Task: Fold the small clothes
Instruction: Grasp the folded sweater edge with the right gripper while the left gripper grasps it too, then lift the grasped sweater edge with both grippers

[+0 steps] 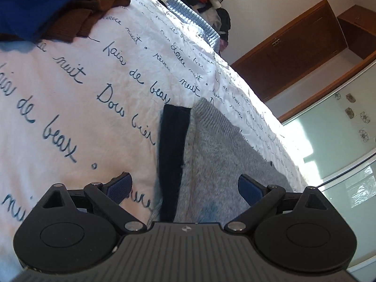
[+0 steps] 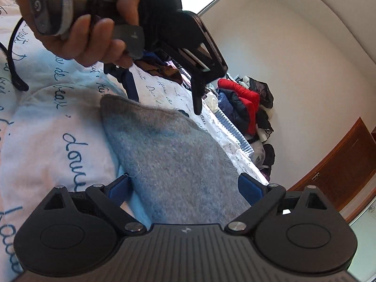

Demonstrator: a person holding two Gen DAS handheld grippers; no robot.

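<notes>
Lying flat on the bed's script-printed cover [image 1: 70,89], a grey knit garment [image 1: 211,155] with a dark navy band [image 1: 171,155] along its left edge is seen. Both tools are held released above its near end: the left tool [image 1: 185,185] and the right tool [image 2: 185,186], fingers spread wide, nothing gripped. A clothes pile [image 2: 246,108] is heaped far right.

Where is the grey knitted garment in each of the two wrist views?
Left wrist view: the grey knitted garment fills the lower centre-right, beside a dark navy band.
Right wrist view: it lies at the centre, running down between the open fingers.
Shared landmark: the white bed cover with blue handwriting.
</notes>
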